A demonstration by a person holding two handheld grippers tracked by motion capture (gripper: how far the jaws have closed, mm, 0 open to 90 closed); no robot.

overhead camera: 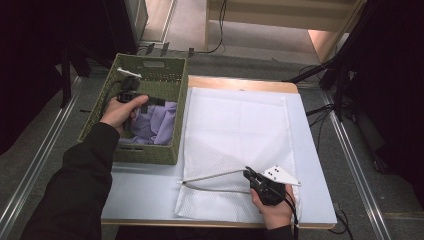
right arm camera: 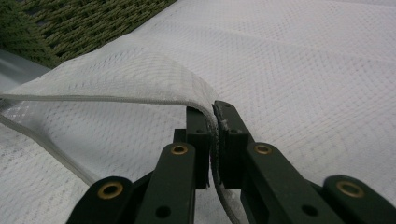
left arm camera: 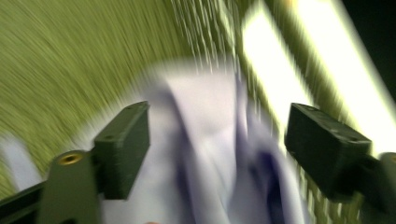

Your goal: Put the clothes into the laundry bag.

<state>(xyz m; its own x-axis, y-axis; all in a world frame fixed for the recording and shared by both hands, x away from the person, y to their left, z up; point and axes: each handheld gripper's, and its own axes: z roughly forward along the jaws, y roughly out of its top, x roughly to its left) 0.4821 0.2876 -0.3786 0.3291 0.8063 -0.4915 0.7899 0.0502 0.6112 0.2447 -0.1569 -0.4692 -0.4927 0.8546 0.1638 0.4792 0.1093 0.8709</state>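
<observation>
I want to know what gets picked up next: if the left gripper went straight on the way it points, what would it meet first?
Most likely the lilac cloth in the green basket; it lies ahead between the left gripper's open jaws, though blur hides the depth.

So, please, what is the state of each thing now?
White mesh laundry bag: flat, mouth edge lifted open.
Green woven basket: upright, holding cloth.
Lilac cloth: crumpled inside basket.
Left gripper: open over cloth.
Right gripper: shut on bag edge.
</observation>
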